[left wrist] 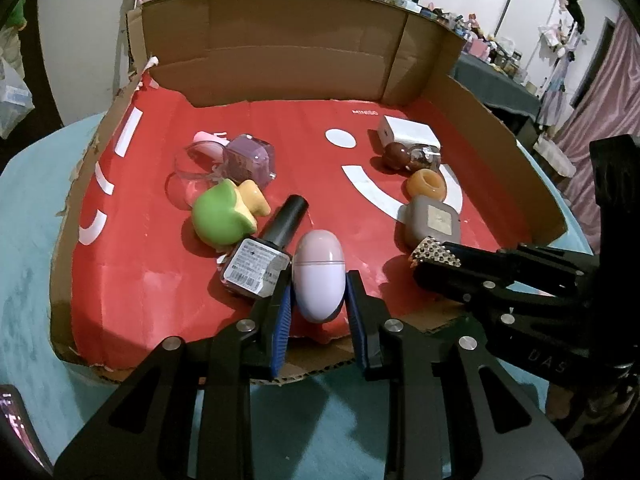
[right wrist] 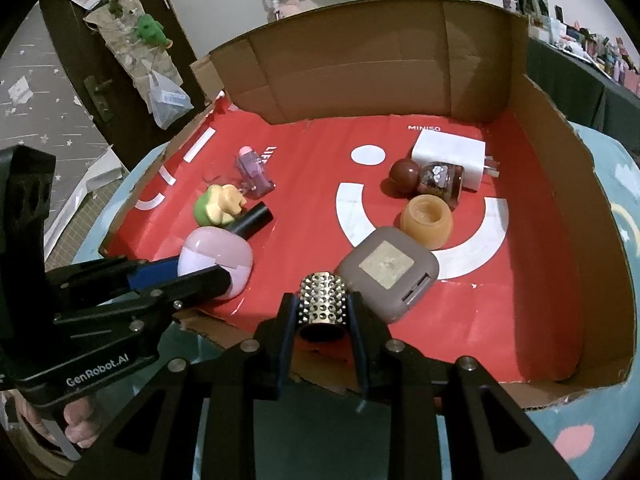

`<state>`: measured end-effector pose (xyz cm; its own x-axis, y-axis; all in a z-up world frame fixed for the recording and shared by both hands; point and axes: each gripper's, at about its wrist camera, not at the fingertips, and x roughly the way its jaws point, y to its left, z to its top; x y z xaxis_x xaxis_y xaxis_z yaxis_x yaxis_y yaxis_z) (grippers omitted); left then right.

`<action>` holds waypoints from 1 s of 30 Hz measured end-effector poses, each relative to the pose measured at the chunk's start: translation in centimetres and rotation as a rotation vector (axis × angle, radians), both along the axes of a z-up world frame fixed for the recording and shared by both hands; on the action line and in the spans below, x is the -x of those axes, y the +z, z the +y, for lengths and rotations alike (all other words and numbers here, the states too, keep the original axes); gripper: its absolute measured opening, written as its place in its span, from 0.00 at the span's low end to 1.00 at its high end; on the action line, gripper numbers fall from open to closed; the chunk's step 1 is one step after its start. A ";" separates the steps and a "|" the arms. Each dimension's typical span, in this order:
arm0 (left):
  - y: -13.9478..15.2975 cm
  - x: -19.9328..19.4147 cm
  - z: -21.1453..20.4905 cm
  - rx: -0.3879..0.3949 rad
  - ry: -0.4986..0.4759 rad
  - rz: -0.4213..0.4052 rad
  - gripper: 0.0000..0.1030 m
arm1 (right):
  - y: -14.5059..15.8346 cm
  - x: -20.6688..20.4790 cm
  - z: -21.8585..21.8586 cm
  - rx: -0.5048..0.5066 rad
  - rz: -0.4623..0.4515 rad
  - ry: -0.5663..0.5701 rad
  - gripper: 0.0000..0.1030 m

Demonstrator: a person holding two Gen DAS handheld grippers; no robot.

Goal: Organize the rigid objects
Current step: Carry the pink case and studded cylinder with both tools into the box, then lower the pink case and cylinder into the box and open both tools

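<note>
The cardboard tray, lined in red and resting on a teal-covered counter, already holds two loose groups, so the sorting looks well advanced, though how many pieces remain outside it cannot be told. On the tray's left side lie a clear plastic dish, a purple translucent cube, a green and yellow ceramic figure and a nail-polish bottle with a black cap. On the right side sit a white charger block, a grey square case, an orange ring-shaped cup, a brown patterned jar and a dark red ball. Both grippers hold an object just over the near edge of the tray, each by its own group, which suggests two placements in their last stage. The left gripper pinches a pink and lilac egg-shaped case between its blue pads, the case lying right beside the nail-polish bottle, low over or perhaps on the red floor. The right gripper is clamped on a small studded metal cylinder, close against the near corner of the grey square case. What seems left is to let go of these two and perhaps tidy the groups, which lie clustered rather than in rows.
</note>
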<state>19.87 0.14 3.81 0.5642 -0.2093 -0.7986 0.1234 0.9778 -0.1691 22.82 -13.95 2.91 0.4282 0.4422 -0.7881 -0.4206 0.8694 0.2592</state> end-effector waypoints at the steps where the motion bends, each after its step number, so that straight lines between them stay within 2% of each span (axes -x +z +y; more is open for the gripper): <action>1: 0.0 0.0 0.0 -0.004 0.001 -0.002 0.24 | 0.0 -0.1 0.0 -0.005 0.002 0.000 0.27; 11: 0.0 -0.2 0.5 -0.021 0.026 -0.014 0.24 | 0.0 -0.4 -0.9 0.122 -0.067 -0.078 0.27; 21: -0.1 -0.2 0.7 -0.004 0.030 -0.007 0.24 | -0.4 -0.8 -1.4 0.118 -0.049 -0.088 0.27; 30: 0.0 0.0 0.7 -0.019 0.039 -0.015 0.24 | -0.5 -0.8 -1.2 0.109 -0.041 -0.087 0.28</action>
<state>19.86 0.89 3.79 0.5836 -0.1718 -0.7937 0.0874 0.9850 -0.1489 23.57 -15.17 2.45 0.4942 0.3144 -0.8105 -0.3505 0.9252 0.1452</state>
